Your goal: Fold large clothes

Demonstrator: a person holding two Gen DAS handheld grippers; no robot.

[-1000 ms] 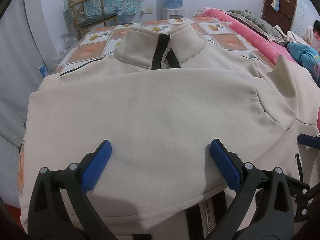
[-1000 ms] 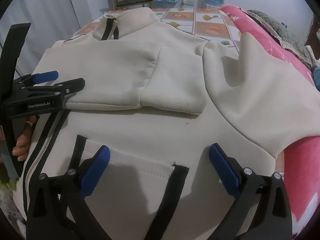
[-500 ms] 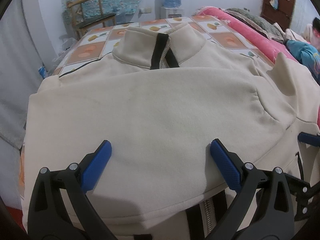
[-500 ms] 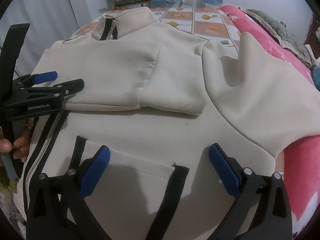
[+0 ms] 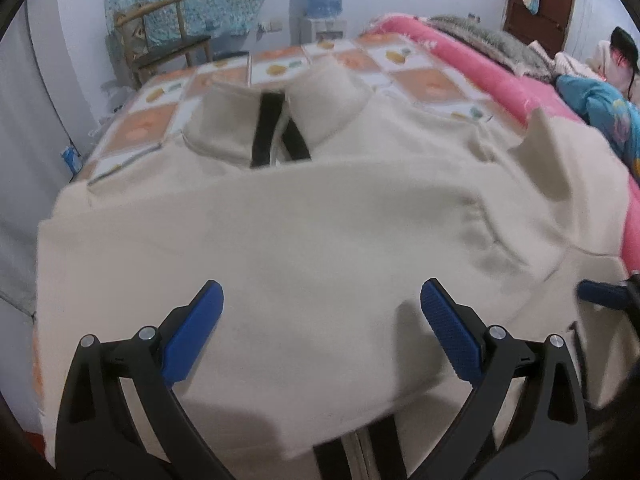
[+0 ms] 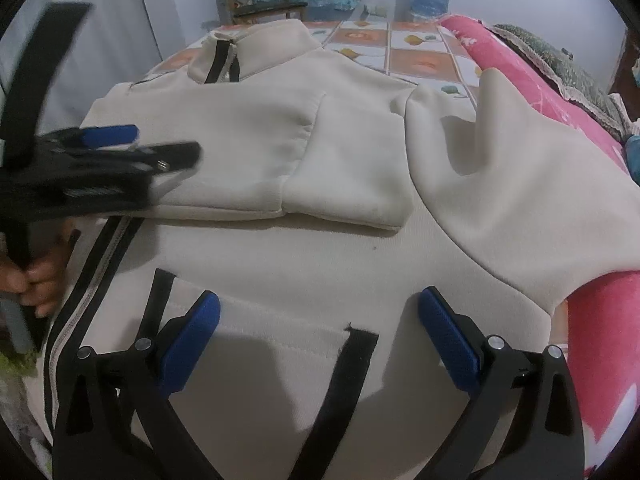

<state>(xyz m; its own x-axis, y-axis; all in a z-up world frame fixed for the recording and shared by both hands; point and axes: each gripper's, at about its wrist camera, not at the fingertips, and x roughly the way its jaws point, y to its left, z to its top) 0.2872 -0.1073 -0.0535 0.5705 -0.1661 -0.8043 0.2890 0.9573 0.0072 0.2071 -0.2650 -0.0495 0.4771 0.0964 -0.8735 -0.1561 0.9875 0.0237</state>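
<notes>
1. One cream zip jacket (image 6: 280, 264) found spread front-up across checked bedcover (image 6: 420, 60), one sleeve (image 6: 248, 160) folded over chest.
2. Left gripper (image 5: 320, 320) noted wide apart above folded sleeve, gripping nothing.
3. Right gripper (image 6: 320, 328) likewise wide, over pocket (image 6: 256, 356), empty.
4. Pink quilt (image 6: 532, 92) recorded alongside.

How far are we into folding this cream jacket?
Early. Done: one sleeve lies folded across the chest of the jacket. In hand: nothing; the left gripper and right gripper are both open above the fabric. Left: the other sleeve sprawls onto the pink blanket, and the body is unfolded.
</notes>
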